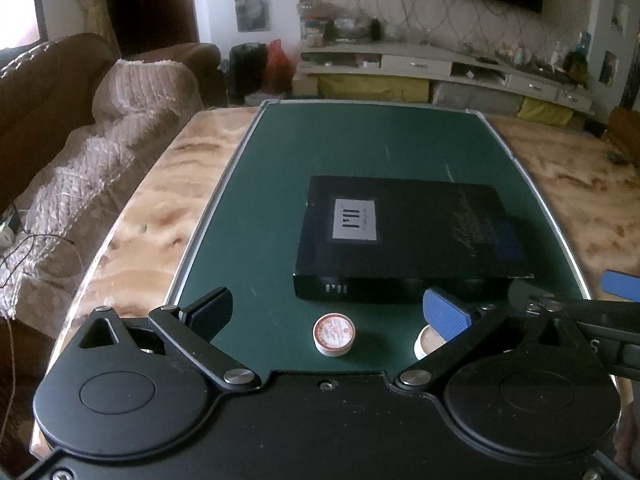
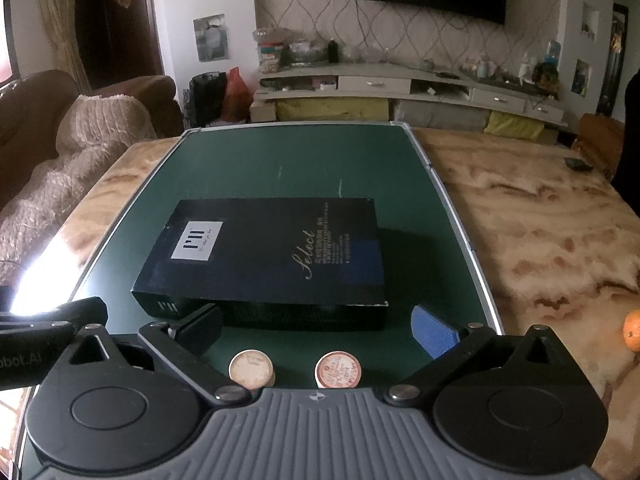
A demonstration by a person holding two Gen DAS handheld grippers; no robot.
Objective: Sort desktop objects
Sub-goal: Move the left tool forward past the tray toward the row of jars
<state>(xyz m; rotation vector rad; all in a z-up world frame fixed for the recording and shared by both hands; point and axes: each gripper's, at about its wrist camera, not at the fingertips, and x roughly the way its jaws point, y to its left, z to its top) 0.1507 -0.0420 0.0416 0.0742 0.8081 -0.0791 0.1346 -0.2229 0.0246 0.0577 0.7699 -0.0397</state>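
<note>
A black flat box [image 1: 404,236] [image 2: 264,264] with a white label lies on the green mat [image 1: 360,140] [image 2: 280,160]. In front of it stand small round white tubs. The left wrist view shows one with a red-printed lid [image 1: 334,334] and a pale-topped one [image 1: 426,342], half hidden behind my blue finger pad [image 1: 446,314]. The right wrist view shows a pale-lidded tub [image 2: 251,369] beside a red-printed one [image 2: 337,370]. My left gripper [image 1: 328,312] is open above the tubs, holding nothing. My right gripper [image 2: 318,331] is open too, just short of the box's front edge.
The mat lies on a marble-patterned table [image 2: 540,220]. An orange [image 2: 633,330] sits at the right edge and a dark flat device [image 2: 578,164] lies far right. A covered sofa [image 1: 100,160] runs along the table's left side. A TV cabinet [image 2: 400,84] stands against the far wall.
</note>
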